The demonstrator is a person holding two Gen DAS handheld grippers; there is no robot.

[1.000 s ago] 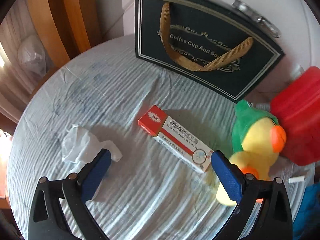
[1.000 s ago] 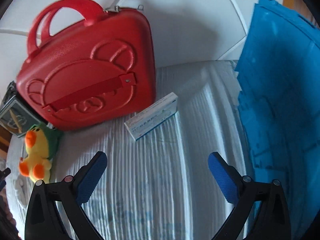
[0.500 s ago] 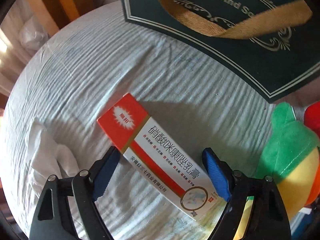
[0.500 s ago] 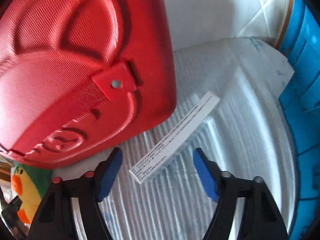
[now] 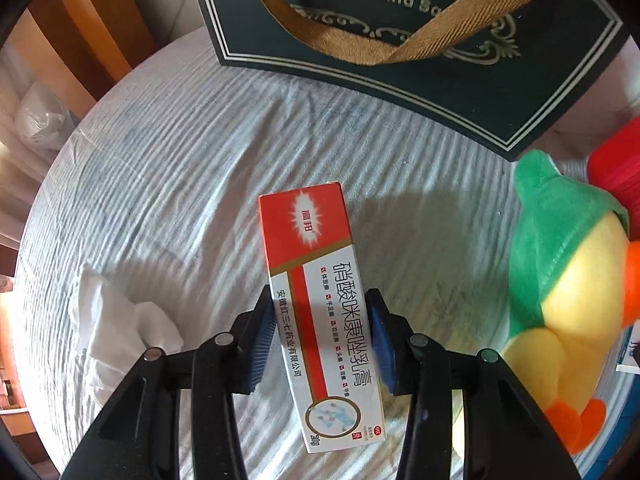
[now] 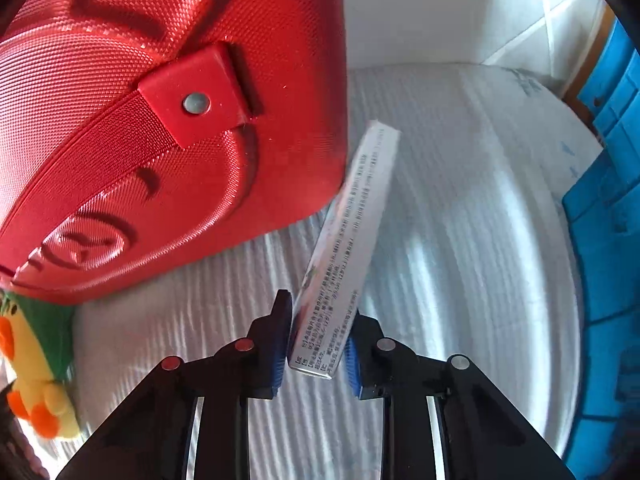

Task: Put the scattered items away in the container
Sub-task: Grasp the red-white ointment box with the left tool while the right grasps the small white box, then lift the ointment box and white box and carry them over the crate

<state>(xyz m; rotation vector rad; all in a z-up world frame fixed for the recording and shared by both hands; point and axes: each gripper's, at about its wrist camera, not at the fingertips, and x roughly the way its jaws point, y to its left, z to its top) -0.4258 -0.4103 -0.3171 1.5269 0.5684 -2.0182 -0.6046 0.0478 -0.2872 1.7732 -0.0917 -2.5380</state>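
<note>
Red-and-white ointment box (image 5: 320, 312) sits lengthwise between my left gripper (image 5: 322, 344) pads, red end pointing to the far side. Jaws have just been closing; both blue pads press on its long sides, so I'm clamped on it. It's over the striped white cloth (image 5: 168, 184), and I can't tell if it is lifted clear.

Left of it, near side: crumpled white tissue (image 5: 116, 320) on the cloth. Right: plush duck (image 5: 568, 304), yellow body, green hood, orange beak and feet. Far side: dark green gift bag (image 5: 440, 64) with a gold ribbon handle, lying flat. Red case corner just past the duck.

My right gripper (image 6: 318, 348) has also just been closing and now grips the near end of a slim white-and-silver box (image 6: 352, 236), pads on its 2 broad faces. Box runs away from me, tilted, far end just beside the red hard case (image 6: 152, 120); can't tell if they touch. Blue crate (image 6: 600, 240) wall at the right edge. Duck shows again at the near left, under the case's edge.
</note>
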